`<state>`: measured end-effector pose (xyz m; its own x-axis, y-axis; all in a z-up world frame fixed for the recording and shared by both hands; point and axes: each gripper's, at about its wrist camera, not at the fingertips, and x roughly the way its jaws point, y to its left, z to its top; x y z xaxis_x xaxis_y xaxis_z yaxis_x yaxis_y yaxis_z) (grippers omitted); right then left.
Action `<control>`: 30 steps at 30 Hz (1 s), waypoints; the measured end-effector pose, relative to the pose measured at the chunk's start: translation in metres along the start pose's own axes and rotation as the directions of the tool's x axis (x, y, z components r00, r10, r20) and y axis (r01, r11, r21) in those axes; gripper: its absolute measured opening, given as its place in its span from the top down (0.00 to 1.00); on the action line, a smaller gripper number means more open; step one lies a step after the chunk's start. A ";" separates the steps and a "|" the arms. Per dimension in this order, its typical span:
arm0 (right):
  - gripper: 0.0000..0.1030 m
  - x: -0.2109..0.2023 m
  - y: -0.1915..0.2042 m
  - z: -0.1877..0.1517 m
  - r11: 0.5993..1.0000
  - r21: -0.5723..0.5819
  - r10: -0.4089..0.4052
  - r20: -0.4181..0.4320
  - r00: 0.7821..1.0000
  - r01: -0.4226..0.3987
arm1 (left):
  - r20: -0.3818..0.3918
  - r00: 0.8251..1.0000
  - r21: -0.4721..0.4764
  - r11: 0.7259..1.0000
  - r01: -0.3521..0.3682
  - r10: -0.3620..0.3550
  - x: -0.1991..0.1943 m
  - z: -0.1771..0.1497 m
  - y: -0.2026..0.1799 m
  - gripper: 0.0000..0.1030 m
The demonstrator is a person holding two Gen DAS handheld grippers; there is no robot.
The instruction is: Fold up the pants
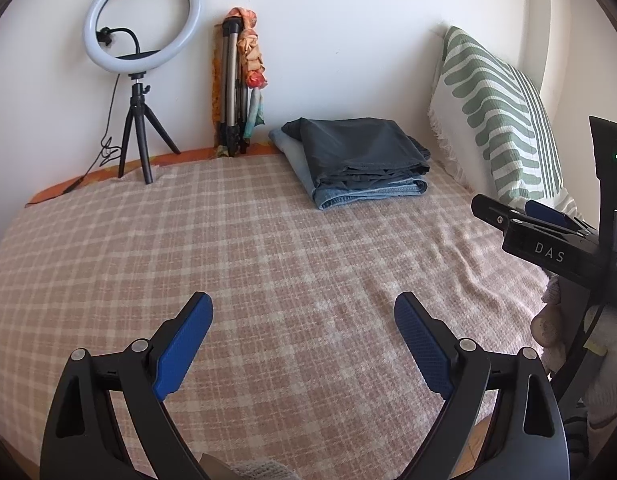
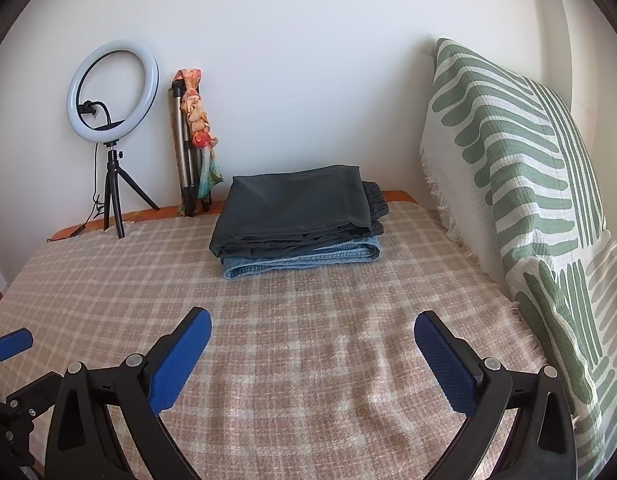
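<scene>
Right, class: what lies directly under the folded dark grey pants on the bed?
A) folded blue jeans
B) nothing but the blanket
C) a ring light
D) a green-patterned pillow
A: the dark grey pants rest on folded blue jeans, whose denim edge shows beneath them.

Folded pants (image 2: pixel 296 220) on blanket (image 2: pixel 308 320), pillow (image 2: pixel 528 184) right, ring light (image 2: pixel 113 86) left.

Both views were bright and evenly daylit. The wall (image 2: pixel 292 60) appeared slightly washed out. Shadows were soft. Focus was sharp; fisheye bending and dark vignetting marked the edges.
</scene>
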<state>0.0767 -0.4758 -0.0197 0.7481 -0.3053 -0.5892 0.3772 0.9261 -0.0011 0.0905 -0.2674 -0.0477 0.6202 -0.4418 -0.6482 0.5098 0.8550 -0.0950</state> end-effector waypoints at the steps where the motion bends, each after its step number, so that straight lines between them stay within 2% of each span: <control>1: 0.00 0.000 0.000 0.000 1.000 0.000 0.000 0.000 1.000 0.000 | 0.000 1.000 0.000 1.000 -0.002 0.002 0.000 0.000 0.000 0.10; 30: 0.00 0.000 0.001 0.001 1.000 0.000 0.004 -0.003 1.000 -0.004 | 0.016 1.000 0.000 1.000 -0.012 0.012 -0.004 0.002 -0.001 0.10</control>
<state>0.0771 -0.4749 -0.0191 0.7482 -0.3007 -0.5914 0.3737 0.9275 0.0012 0.0887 -0.2673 -0.0438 0.6358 -0.4363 -0.6367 0.5026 0.8601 -0.0874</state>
